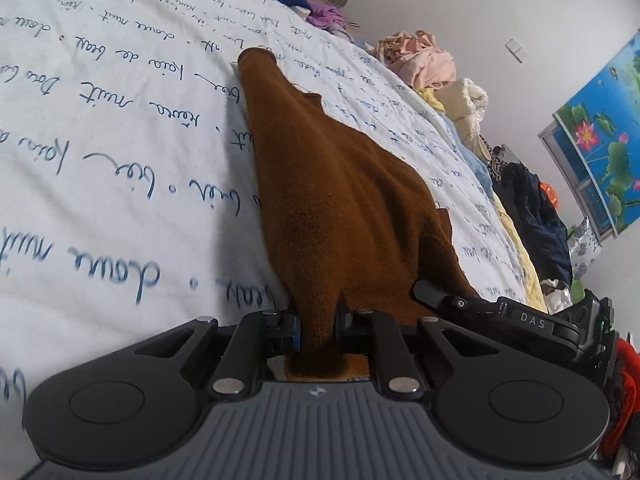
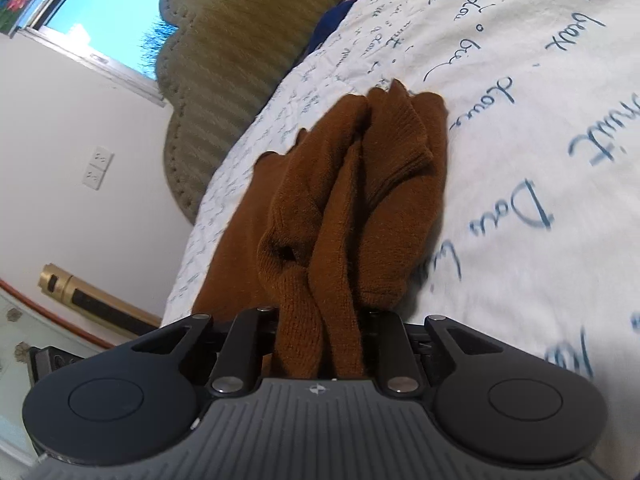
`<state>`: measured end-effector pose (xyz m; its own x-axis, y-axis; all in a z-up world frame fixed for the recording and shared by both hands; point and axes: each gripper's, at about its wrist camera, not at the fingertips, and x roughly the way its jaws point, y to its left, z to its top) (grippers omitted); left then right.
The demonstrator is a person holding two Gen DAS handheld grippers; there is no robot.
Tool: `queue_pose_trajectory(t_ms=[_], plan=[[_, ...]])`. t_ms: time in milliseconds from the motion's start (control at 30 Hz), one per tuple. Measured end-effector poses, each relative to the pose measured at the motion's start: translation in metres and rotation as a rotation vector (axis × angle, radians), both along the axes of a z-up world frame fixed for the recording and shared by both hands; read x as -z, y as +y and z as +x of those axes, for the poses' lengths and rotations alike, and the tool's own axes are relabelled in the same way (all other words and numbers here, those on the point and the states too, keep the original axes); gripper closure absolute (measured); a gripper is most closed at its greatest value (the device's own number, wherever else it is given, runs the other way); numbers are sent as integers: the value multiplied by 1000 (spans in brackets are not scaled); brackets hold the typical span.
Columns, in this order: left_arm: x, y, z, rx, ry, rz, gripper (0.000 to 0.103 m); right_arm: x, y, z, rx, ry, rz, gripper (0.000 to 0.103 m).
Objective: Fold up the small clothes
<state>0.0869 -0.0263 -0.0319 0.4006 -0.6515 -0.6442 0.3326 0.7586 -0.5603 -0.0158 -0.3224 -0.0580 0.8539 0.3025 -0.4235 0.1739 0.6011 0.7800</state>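
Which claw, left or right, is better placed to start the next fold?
Probably left: the left claw pinches a single smooth edge of the brown garment. The right claw grips bunched folds.

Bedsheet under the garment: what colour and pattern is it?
The bedsheet is white with dark blue handwritten-style script all over; it shows best in the left wrist view.

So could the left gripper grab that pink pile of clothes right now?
Probably not: the left gripper is shut on the brown knitted garment, and the pink clothes pile sits far across the bed.
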Motion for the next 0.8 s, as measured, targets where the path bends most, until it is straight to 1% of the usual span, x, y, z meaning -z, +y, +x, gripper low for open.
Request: queue_pose_trajectory(t_ms=[67,133,167,200,267,300,333,367,400,467,500,667,800], plan=[[3,-1,-1,3,-2,19,89,1,0,-6,-3,13,-13,78],[4,1,-2,-14,-7,21,85,5,0,-6,4,35,-24,76],[2,2,-4,-25,-20,26,84,3,2,-8,12,32,-41,74],[-2,2,-8,-32,-47,41,82,-2,6,-11,19,31,-78,71],[-12,1,-20,-55,-120,108,73,-14,17,-19,29,35,-180,60],[-17,0,-25,-63,-154,141,68,-19,23,-23,35,38,-232,58],[-19,-2,-31,-72,-180,173,63,-23,29,-27,40,44,-280,54],[-21,-3,-35,-82,-194,203,62,-26,35,-31,47,52,-322,50],[-22,-5,-40,-86,-204,229,60,-29,40,-34,51,59,-363,47],[-22,-9,-47,-88,-216,279,60,-33,50,-40,54,70,-437,36],[-21,-11,-51,-94,-221,294,60,-34,55,-43,53,69,-462,34],[-20,-16,-64,-112,-234,334,59,-34,69,-55,45,72,-536,27],[-20,-16,-72,-128,-241,367,57,-33,75,-58,49,75,-527,25]])
